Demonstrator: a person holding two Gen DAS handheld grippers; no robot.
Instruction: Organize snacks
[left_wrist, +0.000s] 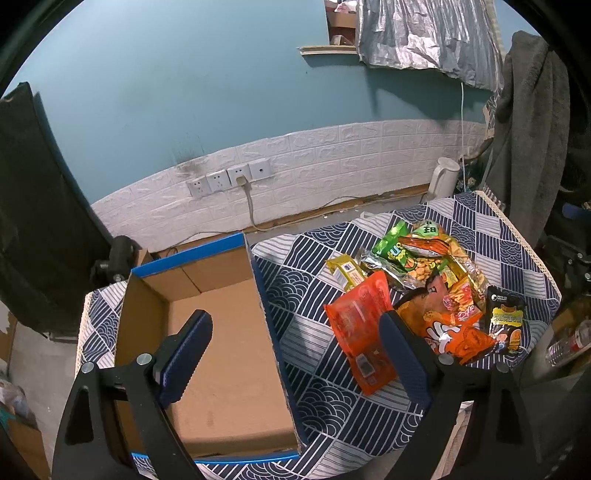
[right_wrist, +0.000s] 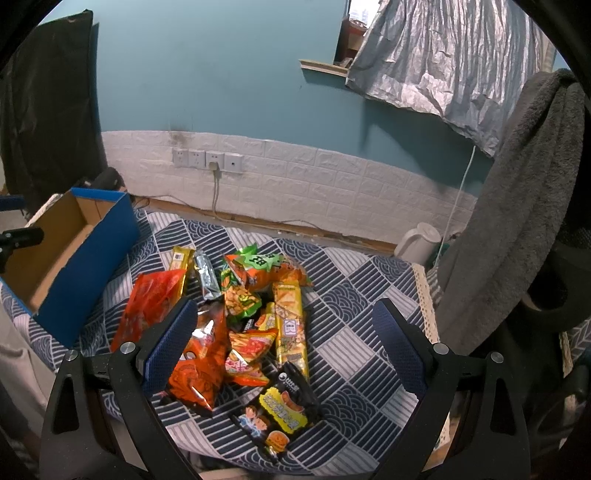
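We are looking down on a desk (left_wrist: 509, 240) that is wearing a navy-and-white patterned cloth. In the left wrist view an open cardboard box (left_wrist: 229, 354) with blue outer walls is filling the lower left of the frame, and nothing is showing on the part of its floor we can see. In the right wrist view the same box is sitting at the left edge.

The snack pile (right_wrist: 251, 317) is lying in the middle of the right wrist frame, just beside the box but apart from it. The packets are overlapping loosely, glossy and crinkled, so we judge they will slip and rustle under a pinch.

The left gripper (left_wrist: 295, 354) is hovering with its fingers (left_wrist: 184, 354) spread wide and holding nothing, one over the box, the other over the red-orange flat pouch (left_wrist: 360, 332). The right gripper (right_wrist: 284, 347) is also gaping and empty above the pile.

None of the sorting seems done yet, and the step in hand is a first pick. To do it well, we are favouring a packet lying free at the edge of the heap: the red-orange pouch nearest the box, or the black packet (right_wrist: 284, 406) with yellow print at the bottom of the right wrist frame. We should be pinching a sealed edge, not the puffed middle, and lifting straight up so neighbours are not dragged along.
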